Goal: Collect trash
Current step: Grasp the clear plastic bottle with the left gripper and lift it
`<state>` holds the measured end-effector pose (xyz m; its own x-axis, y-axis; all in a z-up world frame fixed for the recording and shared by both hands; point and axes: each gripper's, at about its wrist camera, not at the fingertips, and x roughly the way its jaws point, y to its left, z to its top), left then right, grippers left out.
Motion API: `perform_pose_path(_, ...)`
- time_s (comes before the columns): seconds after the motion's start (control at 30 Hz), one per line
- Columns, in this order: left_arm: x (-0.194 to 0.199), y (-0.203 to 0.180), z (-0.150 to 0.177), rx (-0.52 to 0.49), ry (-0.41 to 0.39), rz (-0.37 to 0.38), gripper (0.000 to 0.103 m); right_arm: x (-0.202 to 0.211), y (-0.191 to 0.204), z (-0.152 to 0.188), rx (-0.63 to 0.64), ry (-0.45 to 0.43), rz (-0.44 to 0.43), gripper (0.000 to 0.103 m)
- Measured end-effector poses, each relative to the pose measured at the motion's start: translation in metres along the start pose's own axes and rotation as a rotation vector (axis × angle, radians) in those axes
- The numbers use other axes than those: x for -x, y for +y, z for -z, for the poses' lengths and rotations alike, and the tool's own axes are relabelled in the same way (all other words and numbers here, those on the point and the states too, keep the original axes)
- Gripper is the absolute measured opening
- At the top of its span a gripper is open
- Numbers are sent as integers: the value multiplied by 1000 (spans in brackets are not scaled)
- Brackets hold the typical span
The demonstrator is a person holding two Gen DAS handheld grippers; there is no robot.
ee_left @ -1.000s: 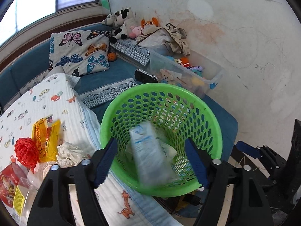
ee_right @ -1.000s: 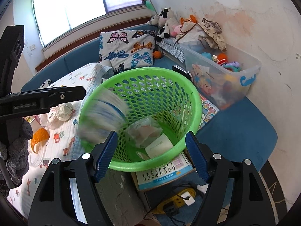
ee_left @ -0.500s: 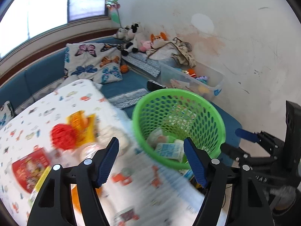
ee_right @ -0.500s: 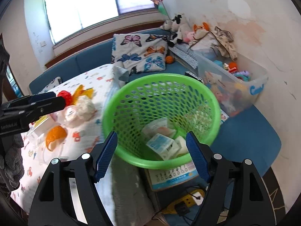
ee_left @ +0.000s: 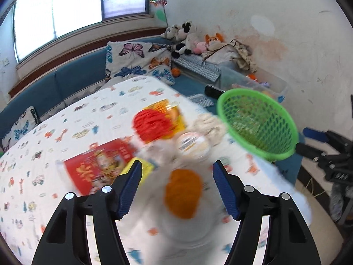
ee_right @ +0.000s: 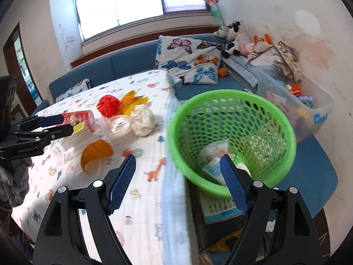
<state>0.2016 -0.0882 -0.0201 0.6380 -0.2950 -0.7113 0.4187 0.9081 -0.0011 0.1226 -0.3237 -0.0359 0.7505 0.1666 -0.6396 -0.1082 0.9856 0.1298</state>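
A green mesh basket (ee_right: 231, 110) stands by the table's right edge with white cartons (ee_right: 215, 154) inside; it also shows in the left wrist view (ee_left: 258, 123). My left gripper (ee_left: 177, 187) is open and empty, above the table with an orange peel (ee_left: 183, 193) between its fingers' line of sight. A red mesh ball (ee_left: 152, 123), a yellow wrapper (ee_left: 176, 114), a red packet (ee_left: 99, 165), a round lidded cup (ee_left: 193, 143) and crumpled tissue (ee_right: 143, 119) lie on the patterned cloth. My right gripper (ee_right: 177, 183) is open and empty near the basket.
A blue sofa with a butterfly pillow (ee_right: 189, 64) runs behind the table. A clear toy bin (ee_right: 295, 101) and soft toys (ee_right: 238, 37) sit along the right wall. A book and cables (ee_right: 222, 212) lie under the basket.
The carton dropped from my left gripper into the basket. My left gripper then swung left from over the basket to over the trash on the table. My right gripper drew back a little.
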Motion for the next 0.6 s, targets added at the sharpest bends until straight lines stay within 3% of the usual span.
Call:
perform_pose_path(0.2,-14,33,6,-20,56,24,65,-6,24,-3,36,13,-27,79)
perform_pose_path(0.6,-39,49,9,-91,117,81,60,-21,56,-2,71,53,-73,80)
